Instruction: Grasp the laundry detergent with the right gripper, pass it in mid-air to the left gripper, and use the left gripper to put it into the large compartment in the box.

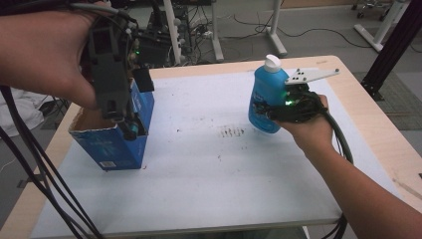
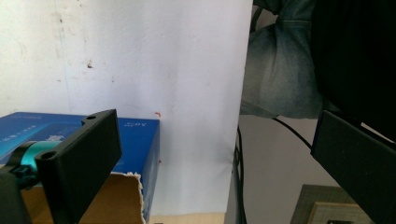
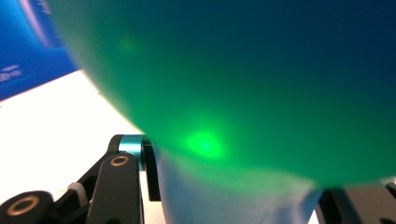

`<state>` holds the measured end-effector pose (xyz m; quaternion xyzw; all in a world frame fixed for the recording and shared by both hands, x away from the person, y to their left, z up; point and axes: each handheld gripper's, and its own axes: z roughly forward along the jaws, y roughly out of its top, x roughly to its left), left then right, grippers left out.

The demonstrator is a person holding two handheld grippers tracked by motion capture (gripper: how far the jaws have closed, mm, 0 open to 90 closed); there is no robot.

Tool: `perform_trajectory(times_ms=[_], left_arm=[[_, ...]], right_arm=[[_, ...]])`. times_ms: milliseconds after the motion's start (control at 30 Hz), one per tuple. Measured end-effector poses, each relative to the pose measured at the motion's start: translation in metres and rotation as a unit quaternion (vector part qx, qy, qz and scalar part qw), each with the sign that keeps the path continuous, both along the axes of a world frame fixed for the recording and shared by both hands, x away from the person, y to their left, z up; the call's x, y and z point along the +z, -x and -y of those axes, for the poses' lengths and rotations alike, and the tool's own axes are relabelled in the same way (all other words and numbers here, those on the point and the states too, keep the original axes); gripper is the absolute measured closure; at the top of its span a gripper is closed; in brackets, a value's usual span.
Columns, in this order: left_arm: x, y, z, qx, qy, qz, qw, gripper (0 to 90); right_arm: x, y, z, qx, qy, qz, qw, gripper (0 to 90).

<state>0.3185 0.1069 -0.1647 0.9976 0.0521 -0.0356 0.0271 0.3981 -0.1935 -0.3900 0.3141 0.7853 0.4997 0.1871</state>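
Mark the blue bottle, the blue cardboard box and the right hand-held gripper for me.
blue bottle (image 1: 263,92): high view, upper body under the white cap.
blue cardboard box (image 1: 117,147): high view, front wall.
right hand-held gripper (image 1: 268,110): high view, jaw tips clamping the bottle.

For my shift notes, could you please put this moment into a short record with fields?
work in hand: blue bottle gripped, open blue box steadied
right gripper: shut on the bottle's body, bottle upright with white cap on top
left gripper: jaws wide apart, one jaw at the box's open top, nothing clamped
box: at the table's left edge, brown inside
surface: white sheet on a wooden table
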Motion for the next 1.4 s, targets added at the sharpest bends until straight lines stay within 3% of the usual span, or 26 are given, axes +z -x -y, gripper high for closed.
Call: perform_trajectory(times_ms=[233, 500, 900, 1400], left_arm=[[-0.003, -0.003, 0.012, -0.004, -0.010, 0.016, 0.9998, 1.7], [-0.012, -0.010, 0.024, -0.008, -0.013, 0.023, 0.9996, 1.7], [-0.021, -0.012, 0.039, -0.021, -0.012, 0.039, 0.9989, 1.7], [-0.034, -0.009, 0.056, -0.040, -0.018, 0.041, 0.9982, 1.7]], right_arm=[[0.014, 0.016, -0.010, 0.053, 0.002, 0.003, 0.9986, 46.3], [0.022, 0.038, -0.028, 0.119, 0.009, 0.008, 0.9928, 46.3], [0.022, 0.062, -0.062, 0.211, 0.012, 0.006, 0.9773, 46.4], [0.021, 0.077, -0.093, 0.287, 0.017, 0.001, 0.9578, 46.4]])
